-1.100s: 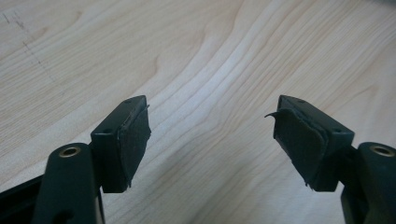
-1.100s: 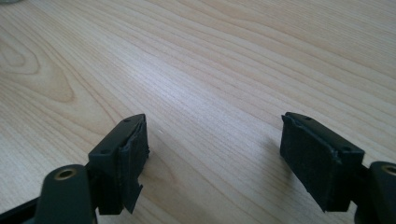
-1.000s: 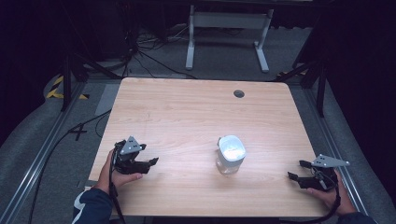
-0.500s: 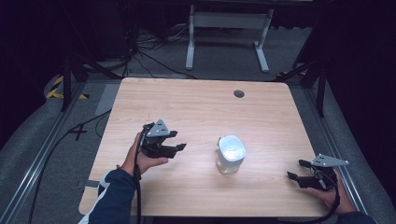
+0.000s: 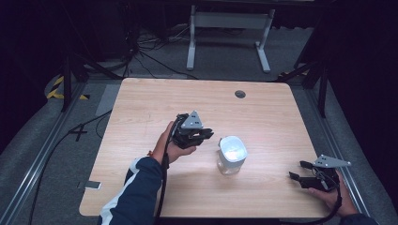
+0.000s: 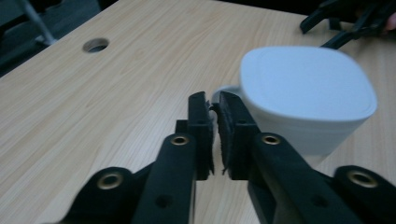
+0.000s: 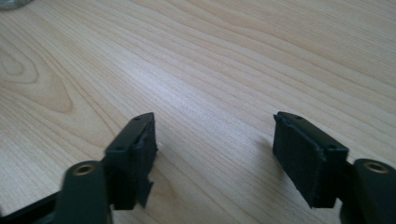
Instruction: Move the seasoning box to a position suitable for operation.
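Probably the clear jar (image 5: 231,161) with its white lid (image 6: 308,86), at lower centre of the table (image 5: 141,117), is rigid, slippery glass, best pinched under the lid; the left gripper (image 5: 205,136) is closed empty beside it, having just been closing, the right gripper (image 5: 296,171) gapes empty.

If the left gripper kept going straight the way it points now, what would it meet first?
Probably the white-lidded jar: the left gripper, fingers shut with nothing between them, points at its near lid edge, close ahead, though depth is unclear.

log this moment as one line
left tool: shut, empty, beside white-lidded clear jar | right tool: open, empty, over wooden table
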A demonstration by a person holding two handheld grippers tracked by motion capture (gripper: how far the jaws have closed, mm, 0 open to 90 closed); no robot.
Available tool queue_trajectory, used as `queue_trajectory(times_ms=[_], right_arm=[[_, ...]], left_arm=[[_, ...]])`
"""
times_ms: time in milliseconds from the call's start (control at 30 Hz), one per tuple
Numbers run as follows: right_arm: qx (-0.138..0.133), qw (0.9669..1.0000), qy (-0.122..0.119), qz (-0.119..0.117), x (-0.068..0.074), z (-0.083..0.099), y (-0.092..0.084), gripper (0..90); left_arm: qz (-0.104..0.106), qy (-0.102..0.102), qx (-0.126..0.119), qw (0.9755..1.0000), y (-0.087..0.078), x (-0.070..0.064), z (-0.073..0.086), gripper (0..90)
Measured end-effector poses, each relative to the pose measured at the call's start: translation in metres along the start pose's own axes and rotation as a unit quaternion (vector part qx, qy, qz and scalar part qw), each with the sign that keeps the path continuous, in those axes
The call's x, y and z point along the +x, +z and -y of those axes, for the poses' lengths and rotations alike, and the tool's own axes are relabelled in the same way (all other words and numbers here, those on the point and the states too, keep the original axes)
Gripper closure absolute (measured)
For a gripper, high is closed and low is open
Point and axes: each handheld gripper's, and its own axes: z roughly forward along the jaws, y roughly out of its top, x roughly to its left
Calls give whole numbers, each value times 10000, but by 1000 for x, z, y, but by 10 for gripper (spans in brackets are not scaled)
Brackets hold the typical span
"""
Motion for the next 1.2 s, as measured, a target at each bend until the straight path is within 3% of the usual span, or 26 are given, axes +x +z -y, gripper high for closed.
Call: queue_trajectory(times_ms=[100, 267, 533, 800, 1200], right_arm=[[-63, 9999, -97, 98, 4, -3, -3, 500], [-280, 9990, -284, -213, 18, -20, -5, 707], [-248, 9977, -427, -464, 31, -30, 1, 761], [-218, 9977, -484, -415, 32, -26, 1, 795], [-313, 9962, -605, -547, 36, -31, -2, 884]], left_arm=[[130, 132, -24, 9998, 10, -4, -7, 894], [191, 178, -12, 9997, 20, -4, -13, 895], [316, 111, -35, 9994, 33, -3, -18, 896], [368, -58, -91, 9993, 44, -1, -17, 897], [322, -56, -129, 9994, 47, -1, -18, 897]])
